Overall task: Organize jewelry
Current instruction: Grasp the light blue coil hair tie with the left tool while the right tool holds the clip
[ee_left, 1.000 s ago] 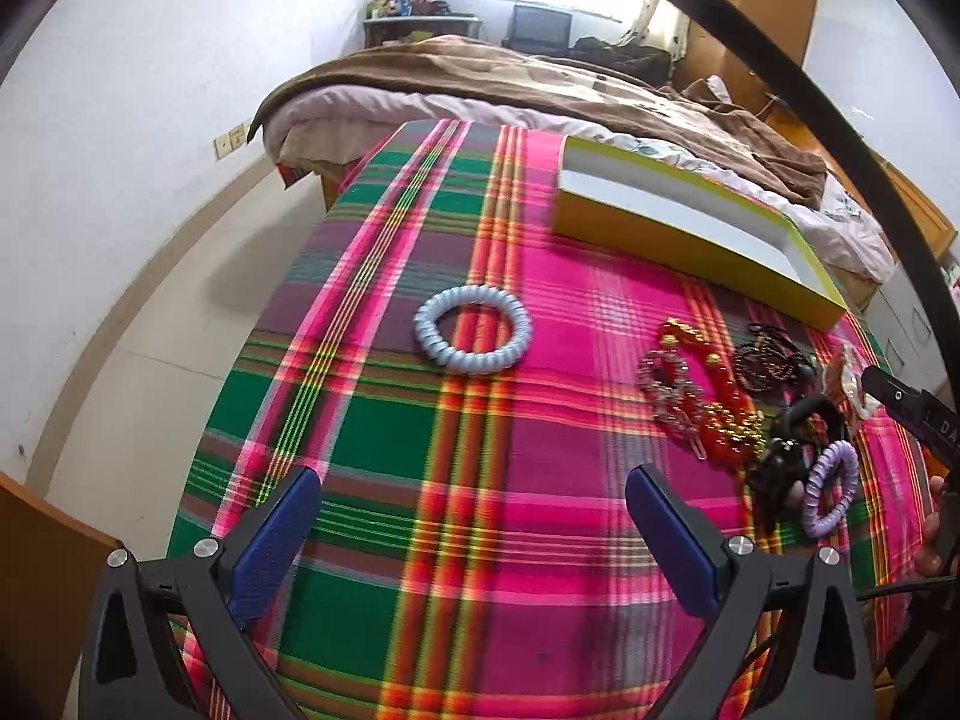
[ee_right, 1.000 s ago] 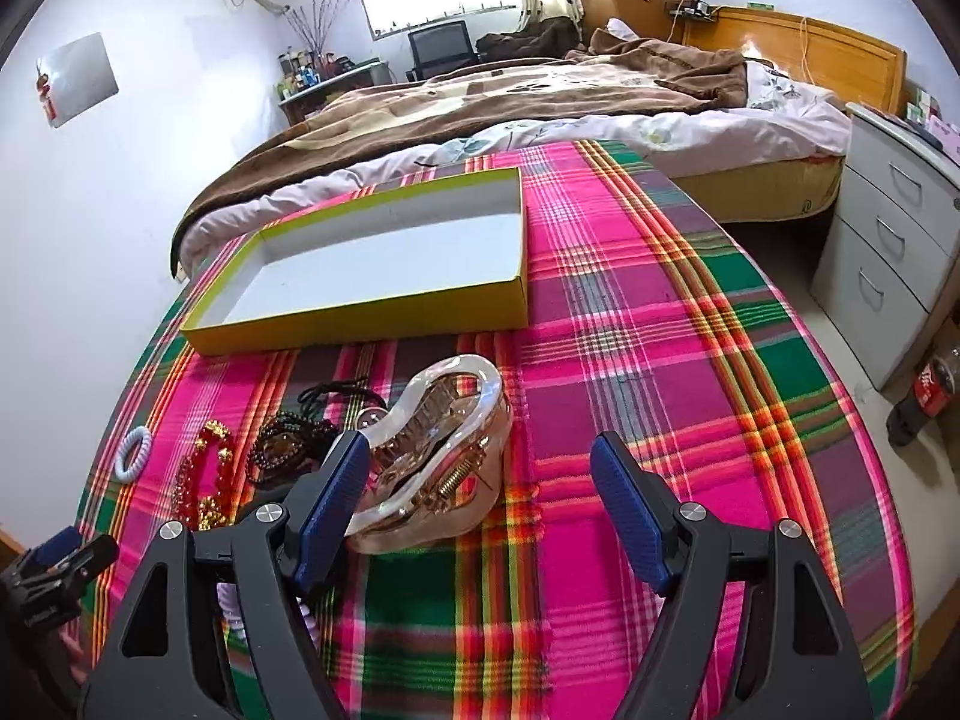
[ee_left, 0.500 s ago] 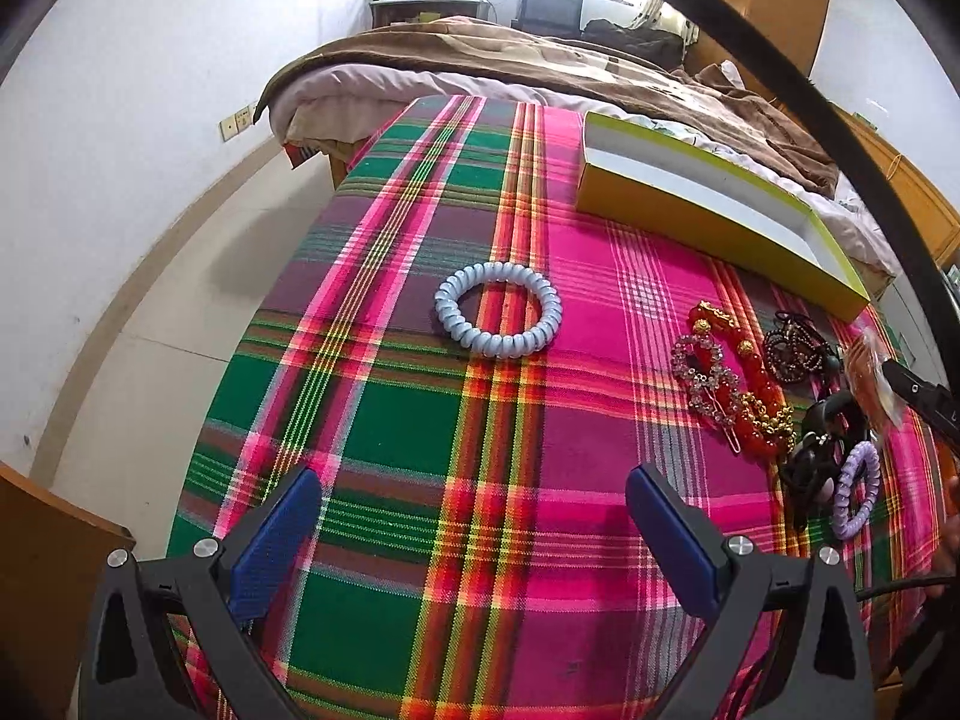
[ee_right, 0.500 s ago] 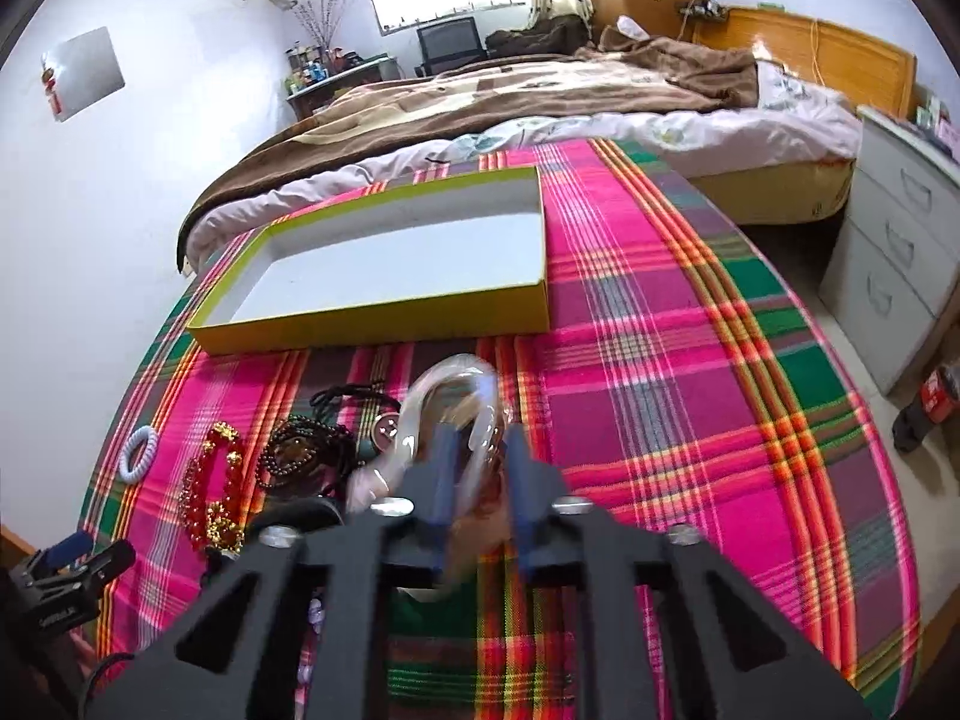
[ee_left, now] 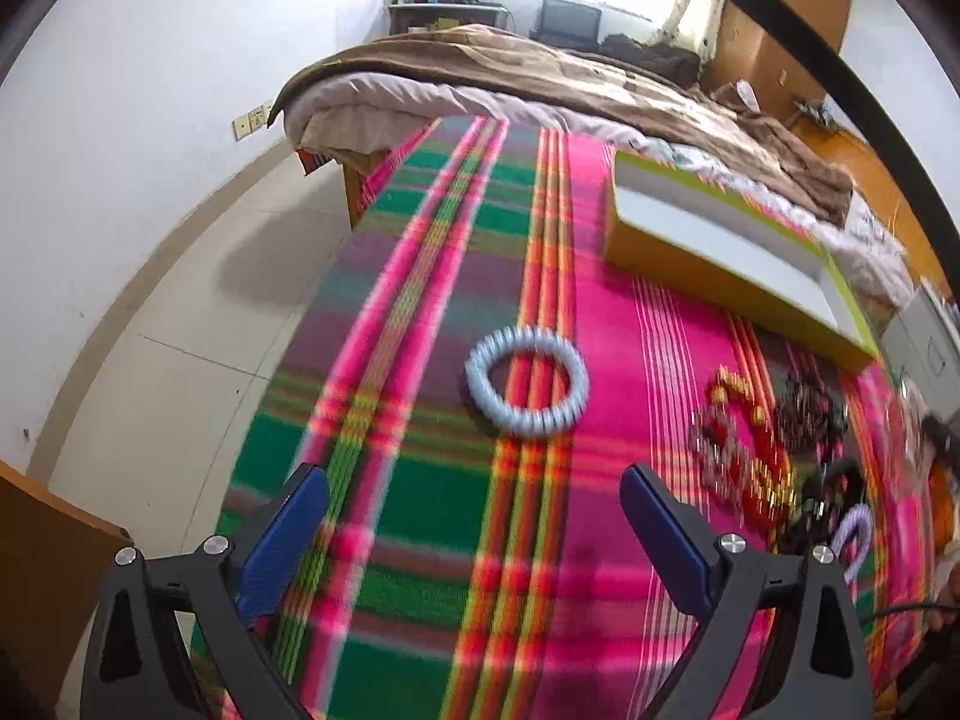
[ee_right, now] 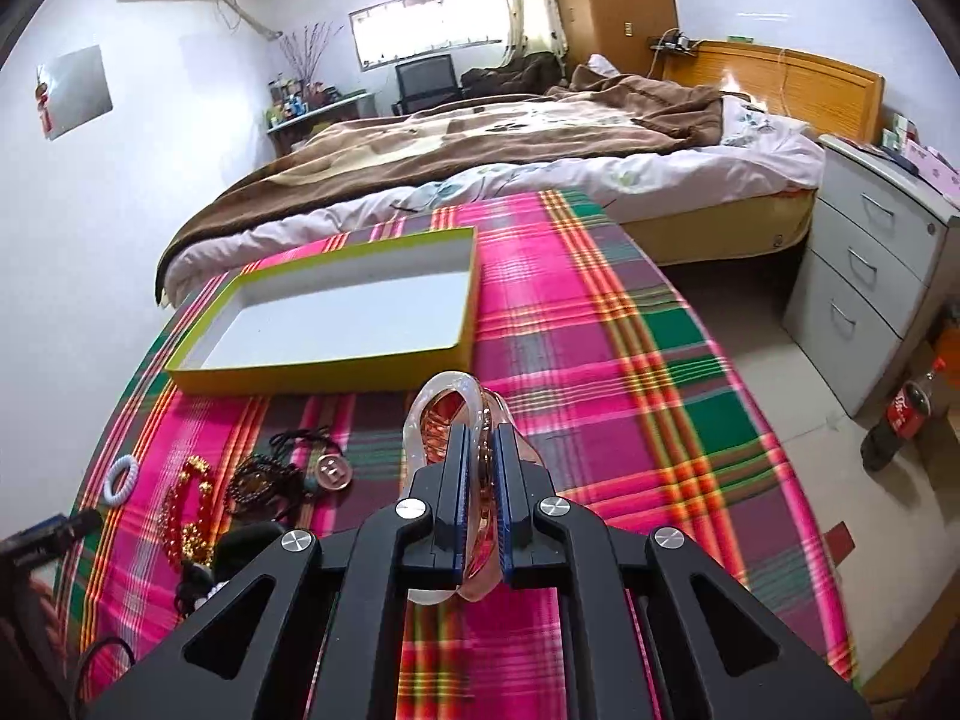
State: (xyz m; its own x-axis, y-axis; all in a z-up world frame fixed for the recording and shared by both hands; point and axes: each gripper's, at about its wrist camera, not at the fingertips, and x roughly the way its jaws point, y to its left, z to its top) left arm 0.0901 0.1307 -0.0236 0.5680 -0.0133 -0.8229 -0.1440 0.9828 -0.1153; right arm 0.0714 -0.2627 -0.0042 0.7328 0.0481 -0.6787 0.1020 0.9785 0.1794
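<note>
One piece is in our grip: the right gripper [ee_right: 479,450] has its blue pads [ee_right: 461,480] pressed together on the clear amber hair claw [ee_right: 447,414], which sticks out ahead of the fingertips, above the plaid cloth [ee_right: 600,372]. Our left gripper [ee_left: 474,516] has its jaws spread wide with nothing between them, hovering over the cloth with the pale blue spiral hair tie [ee_left: 527,380] lying just beyond them.

Outward to the left of the claw, the other pieces lie loose: a round button-like charm [ee_right: 332,472], a dark beaded bracelet [ee_right: 261,480], red and gold beads [ee_right: 189,504], a white spiral tie [ee_right: 120,473] and a black clip [ee_right: 246,546] nearest us. Farther off sits the yellow-green box [ee_right: 336,369], its white floor bare, so by our judgement nothing is sorted yet and every piece remains to go in.

For writing, only the red label on a cola bottle [ee_right: 900,420] on the floor at right shows white script, too small to read.
</note>
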